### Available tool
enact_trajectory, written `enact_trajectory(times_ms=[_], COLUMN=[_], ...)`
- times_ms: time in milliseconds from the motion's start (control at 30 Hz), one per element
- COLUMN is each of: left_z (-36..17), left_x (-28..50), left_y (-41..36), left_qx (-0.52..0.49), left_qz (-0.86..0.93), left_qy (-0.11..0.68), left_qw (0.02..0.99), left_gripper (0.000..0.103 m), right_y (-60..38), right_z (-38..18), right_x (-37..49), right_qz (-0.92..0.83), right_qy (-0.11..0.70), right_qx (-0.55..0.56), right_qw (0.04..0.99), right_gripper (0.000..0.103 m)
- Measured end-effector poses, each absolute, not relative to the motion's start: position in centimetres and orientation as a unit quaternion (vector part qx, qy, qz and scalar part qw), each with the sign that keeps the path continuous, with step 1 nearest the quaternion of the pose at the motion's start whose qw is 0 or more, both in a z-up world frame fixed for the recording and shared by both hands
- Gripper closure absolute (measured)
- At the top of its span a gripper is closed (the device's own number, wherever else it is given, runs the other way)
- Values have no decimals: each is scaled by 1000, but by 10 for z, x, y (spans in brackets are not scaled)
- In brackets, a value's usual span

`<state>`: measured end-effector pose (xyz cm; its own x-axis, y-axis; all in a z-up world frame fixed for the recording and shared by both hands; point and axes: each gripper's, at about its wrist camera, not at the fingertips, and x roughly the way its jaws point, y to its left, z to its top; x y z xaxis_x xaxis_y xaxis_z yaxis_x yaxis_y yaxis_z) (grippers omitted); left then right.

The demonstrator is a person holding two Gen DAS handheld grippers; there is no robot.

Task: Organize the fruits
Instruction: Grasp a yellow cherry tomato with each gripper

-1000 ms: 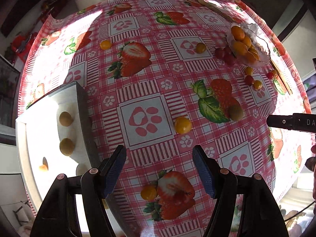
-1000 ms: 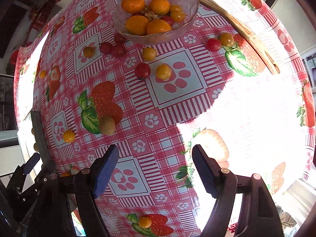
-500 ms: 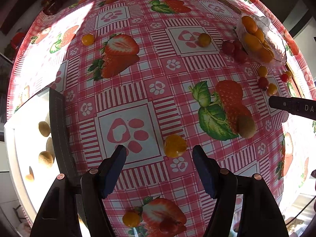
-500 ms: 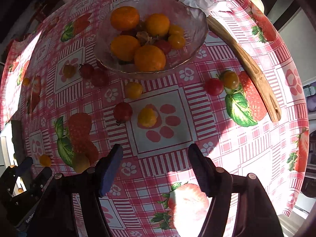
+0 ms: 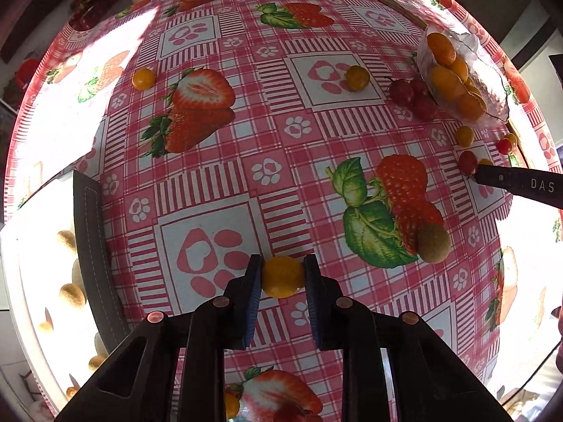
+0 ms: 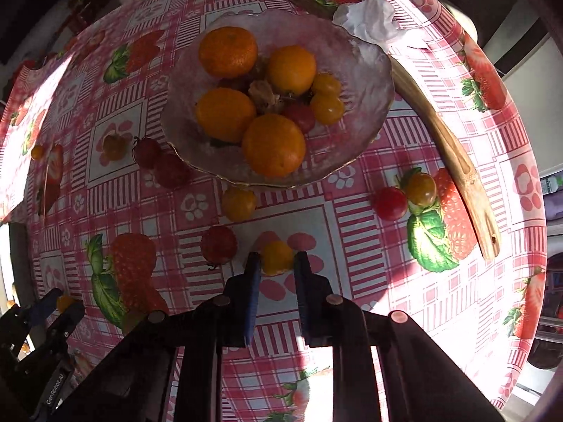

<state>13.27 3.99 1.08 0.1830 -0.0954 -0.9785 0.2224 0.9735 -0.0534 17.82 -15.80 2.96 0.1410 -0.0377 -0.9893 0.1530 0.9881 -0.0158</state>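
Left gripper (image 5: 282,277) clamped on a yellow tomato (image 5: 282,277) down on the tablecloth (image 5: 267,133), right gripper (image 6: 276,263) pinched on another yellow tomato (image 6: 277,257) just below the glass bowl (image 6: 369,70). Probably light, smooth and thin-skinned (easy to burst or squirt loose), so best gripped gently across the widest part. Only in the left view: a white tray (image 5: 14,281) with about 5 small pieces; only in the right: a wooden fork (image 6: 454,161) and a crumpled napkin (image 6: 369,21).
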Motion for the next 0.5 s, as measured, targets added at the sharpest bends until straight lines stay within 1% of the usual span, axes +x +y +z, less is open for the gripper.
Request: enact_trajectory(times_ms=[167, 500], left_z=[24, 54], left_x=[135, 113], left_y=[59, 86], left_qx=[12, -4], left_qz=[-105, -107], left_qy=[631, 617], left_qw=[768, 779], left_gripper=[78, 78], right_y=[-166, -154], right_z=[40, 61], right_x=[168, 142], right_qz=[-57, -34], right_qy=[651, 649], right_qx=[62, 80], right_qw=[754, 756], right_gripper=[82, 82])
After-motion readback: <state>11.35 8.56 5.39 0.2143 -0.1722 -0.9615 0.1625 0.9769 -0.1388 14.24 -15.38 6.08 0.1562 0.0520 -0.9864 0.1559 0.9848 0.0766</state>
